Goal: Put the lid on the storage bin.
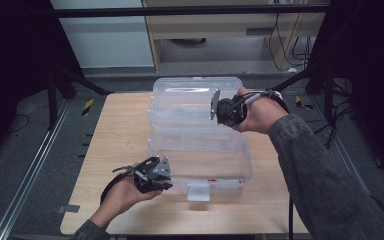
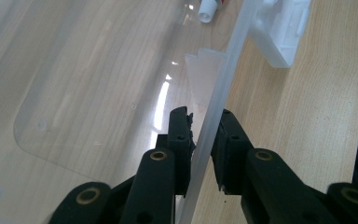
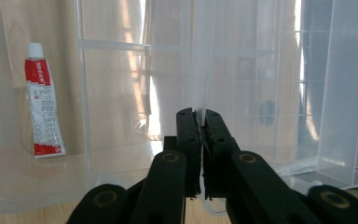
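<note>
Currently the clear plastic storage box (image 1: 200, 165) sits mid-desk on the pale wooden desk (image 1: 115, 145), its clear hinged lid (image 1: 185, 100) raised and leaning toward the far edge. The right claw (image 1: 214, 105) is pressed together on the lid's edge, holding it up; the right gripper view shows the jaws pinching a thin clear panel. The left claw (image 2: 204, 135) straddles the box's near-left wall, jaws a little spread around the rim, touching or nearly so. A red-and-white tube (image 3: 42, 100) lies inside on the box floor.

Judgement: work looks near midway. The lid is neither shut nor laid flat, and the white front latch (image 1: 198, 191) hangs free.

Room: bare desk left and right of the box. The front wall stands near the near desk edge, and the lid reaches about to the far one.
</note>
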Tool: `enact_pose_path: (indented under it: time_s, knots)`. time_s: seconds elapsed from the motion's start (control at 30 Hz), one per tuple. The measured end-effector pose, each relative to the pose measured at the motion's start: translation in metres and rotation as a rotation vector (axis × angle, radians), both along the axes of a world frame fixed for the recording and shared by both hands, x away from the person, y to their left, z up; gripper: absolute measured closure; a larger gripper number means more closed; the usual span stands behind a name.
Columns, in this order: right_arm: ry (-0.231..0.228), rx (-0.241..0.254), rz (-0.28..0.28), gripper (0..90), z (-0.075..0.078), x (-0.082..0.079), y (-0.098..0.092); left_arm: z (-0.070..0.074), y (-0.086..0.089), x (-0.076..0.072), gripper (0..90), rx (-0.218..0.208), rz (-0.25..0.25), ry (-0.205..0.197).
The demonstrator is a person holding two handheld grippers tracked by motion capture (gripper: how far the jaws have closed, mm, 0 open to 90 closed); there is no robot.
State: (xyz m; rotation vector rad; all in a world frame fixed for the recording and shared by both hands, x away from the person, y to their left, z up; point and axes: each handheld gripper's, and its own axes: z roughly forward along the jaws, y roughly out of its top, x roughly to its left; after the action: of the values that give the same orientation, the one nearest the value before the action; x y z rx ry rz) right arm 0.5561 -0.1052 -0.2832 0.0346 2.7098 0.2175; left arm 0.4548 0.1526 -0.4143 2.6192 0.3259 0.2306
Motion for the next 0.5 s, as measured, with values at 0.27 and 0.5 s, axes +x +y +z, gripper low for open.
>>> enact_pose_path:
  time_s: [0.27,0.5]
  knots:
    - [-0.004,0.003,0.009,87.0,0.001,-0.008,-0.001,0.0,0.0,0.0,77.7,0.004,-0.004,-0.009]
    - [-0.007,0.01,0.023,87.1,0.001,-0.017,-0.002,-0.001,0.0,-0.001,76.9,0.001,0.003,-0.009]
